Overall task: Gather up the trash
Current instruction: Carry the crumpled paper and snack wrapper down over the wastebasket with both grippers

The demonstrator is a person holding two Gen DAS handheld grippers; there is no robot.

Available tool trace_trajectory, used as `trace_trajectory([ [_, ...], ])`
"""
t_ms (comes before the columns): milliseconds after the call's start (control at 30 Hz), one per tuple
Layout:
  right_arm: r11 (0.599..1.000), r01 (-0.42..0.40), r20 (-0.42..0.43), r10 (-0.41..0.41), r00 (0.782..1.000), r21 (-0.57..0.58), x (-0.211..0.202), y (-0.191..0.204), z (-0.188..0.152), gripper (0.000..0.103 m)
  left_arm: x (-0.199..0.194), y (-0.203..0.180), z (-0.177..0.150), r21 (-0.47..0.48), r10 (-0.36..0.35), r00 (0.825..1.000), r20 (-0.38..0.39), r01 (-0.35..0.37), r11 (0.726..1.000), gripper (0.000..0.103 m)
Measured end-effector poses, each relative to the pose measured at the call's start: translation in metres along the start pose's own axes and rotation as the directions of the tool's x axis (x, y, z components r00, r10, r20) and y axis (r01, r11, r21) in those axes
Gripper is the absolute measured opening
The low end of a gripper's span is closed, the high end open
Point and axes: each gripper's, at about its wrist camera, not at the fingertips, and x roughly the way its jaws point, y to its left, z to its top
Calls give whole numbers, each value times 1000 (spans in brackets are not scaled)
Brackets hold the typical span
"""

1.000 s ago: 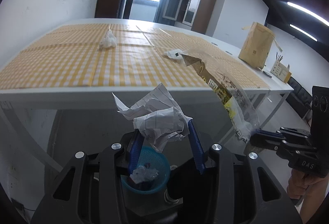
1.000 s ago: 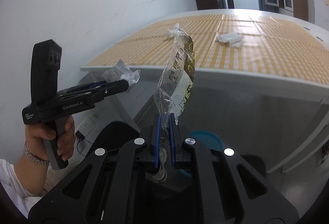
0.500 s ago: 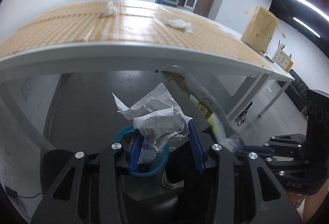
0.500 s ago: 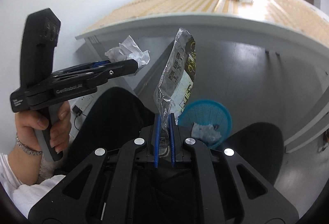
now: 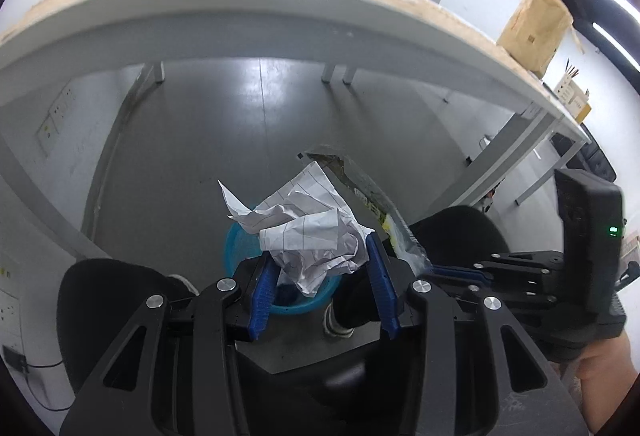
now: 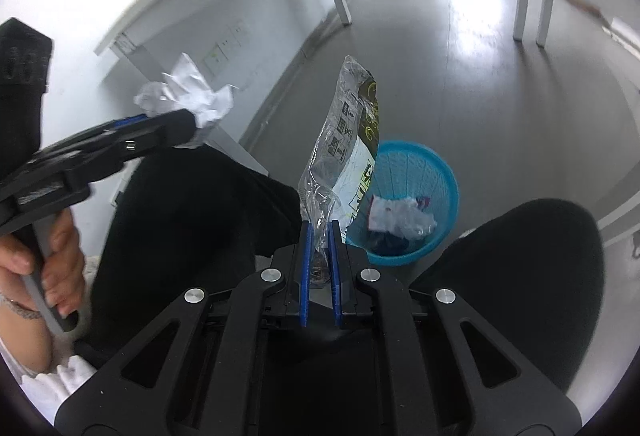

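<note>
A crumpled sheet of lined paper [image 5: 308, 232] is sitting clamped between the blue pads of the left gripper [image 5: 320, 276], hanging right above the blue wastebasket [image 5: 240, 248] on the grey floor. In the right wrist view, a clear plastic wrapper [image 6: 344, 155] is standing upright, its lower end pinched between the nearly closed pads of the right gripper [image 6: 319, 236]. The basket is lying at about two o'clock from that gripper, with white scraps [image 6: 400, 218] already inside. The left gripper is appearing at nine o'clock there, a hand [image 6: 52, 264] gripping its handle. The white table edge [image 5: 280, 7] is arching overhead at twelve o'clock, with a brown paper bag [image 5: 532, 27] on it at two o'clock.
</note>
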Motion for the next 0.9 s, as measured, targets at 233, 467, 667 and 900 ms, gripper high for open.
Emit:
trace_trajectory([
  [233,999,27,-94,-24,995,36,48,-19,-8,7,37,18,-1,-40,-15,999,-52,13,999,42],
  [467,996,19,-158,-5,987,88,73,-29,0,7,95,48,-9,-188,-44,985,-166,12,982,42],
  [667,990,28,-206,1,979,136,99,-44,9,8,122,62,-17,-239,-33,985,-170,-8,971,42],
  [900,981,45,-246,2,969,186,125,-57,16,8,150,74,-10,-269,-15,981,-192,-38,962,42],
])
